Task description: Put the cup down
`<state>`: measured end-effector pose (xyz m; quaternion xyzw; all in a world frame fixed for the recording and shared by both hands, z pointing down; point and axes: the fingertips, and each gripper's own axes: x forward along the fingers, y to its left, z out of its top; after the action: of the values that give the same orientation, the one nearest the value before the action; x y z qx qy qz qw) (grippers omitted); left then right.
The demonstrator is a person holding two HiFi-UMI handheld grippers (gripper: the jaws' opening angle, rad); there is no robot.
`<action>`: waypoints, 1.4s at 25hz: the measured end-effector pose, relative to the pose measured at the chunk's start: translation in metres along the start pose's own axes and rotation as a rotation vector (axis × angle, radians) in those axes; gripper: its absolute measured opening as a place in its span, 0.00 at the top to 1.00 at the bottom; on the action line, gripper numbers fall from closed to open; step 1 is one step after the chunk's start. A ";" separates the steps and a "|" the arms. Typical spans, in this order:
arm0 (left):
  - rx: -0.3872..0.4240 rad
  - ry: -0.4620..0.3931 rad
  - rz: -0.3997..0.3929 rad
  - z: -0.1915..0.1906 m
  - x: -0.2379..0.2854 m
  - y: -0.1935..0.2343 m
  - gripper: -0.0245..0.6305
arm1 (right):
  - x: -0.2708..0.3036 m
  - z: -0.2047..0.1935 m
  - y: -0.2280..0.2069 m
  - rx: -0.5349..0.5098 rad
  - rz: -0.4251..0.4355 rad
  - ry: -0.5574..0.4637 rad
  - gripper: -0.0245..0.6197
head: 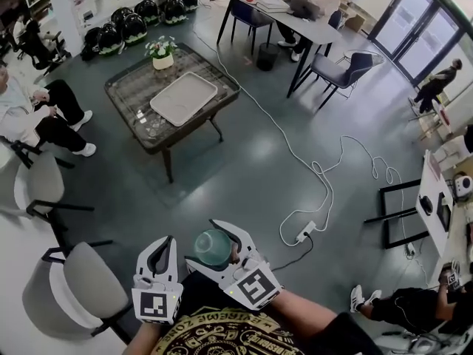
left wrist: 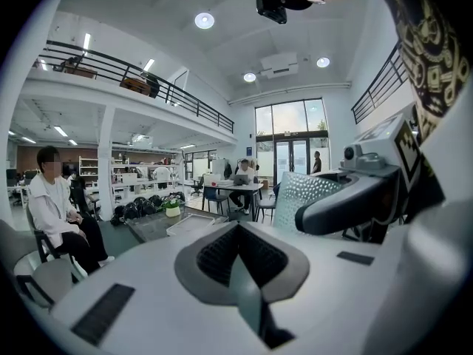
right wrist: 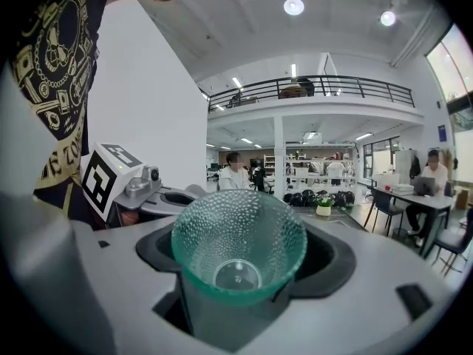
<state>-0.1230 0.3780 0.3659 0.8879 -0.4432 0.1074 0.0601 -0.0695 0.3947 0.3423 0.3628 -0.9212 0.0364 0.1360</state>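
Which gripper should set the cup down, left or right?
Right. The right gripper holds the green cup between its jaws. The left gripper beside it has its jaws together, with nothing between them.

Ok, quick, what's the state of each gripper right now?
Left gripper: jaws shut, empty.
Right gripper: jaws shut on the green cup.

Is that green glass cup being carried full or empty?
Empty. The right gripper view looks straight into the cup and shows its bare, clear bottom with no liquid.
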 end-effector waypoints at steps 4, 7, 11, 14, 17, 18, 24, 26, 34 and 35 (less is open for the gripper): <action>0.013 -0.014 -0.002 0.003 -0.011 0.012 0.97 | 0.011 0.004 0.010 -0.001 -0.032 -0.014 0.35; 0.013 -0.014 0.008 0.001 -0.019 0.024 0.97 | 0.020 0.007 0.014 -0.003 -0.056 -0.020 0.35; 0.005 -0.038 0.025 0.003 -0.027 0.037 0.97 | 0.030 0.017 0.016 -0.009 -0.081 -0.035 0.35; 0.000 -0.050 0.039 0.005 -0.031 0.045 0.97 | 0.034 0.024 0.019 -0.029 -0.085 -0.033 0.35; -0.014 -0.063 0.051 0.004 -0.035 0.050 0.97 | 0.040 0.028 0.023 -0.040 -0.082 -0.035 0.35; -0.015 -0.060 0.054 0.002 -0.036 0.052 0.97 | 0.042 0.029 0.024 -0.041 -0.080 -0.037 0.35; -0.026 -0.060 0.100 -0.002 -0.039 0.061 0.97 | 0.054 0.030 0.025 -0.051 -0.047 -0.048 0.35; -0.025 -0.054 0.118 -0.002 -0.038 0.065 0.97 | 0.059 0.031 0.022 -0.045 -0.034 -0.061 0.35; -0.024 -0.032 0.175 0.006 -0.019 0.080 0.97 | 0.079 0.036 -0.003 -0.016 0.015 -0.089 0.35; -0.025 -0.032 0.180 0.008 -0.014 0.081 0.97 | 0.081 0.036 -0.008 -0.012 0.020 -0.089 0.35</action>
<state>-0.1953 0.3387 0.3560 0.8453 -0.5234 0.0927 0.0544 -0.1290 0.3292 0.3303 0.3541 -0.9300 0.0159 0.0970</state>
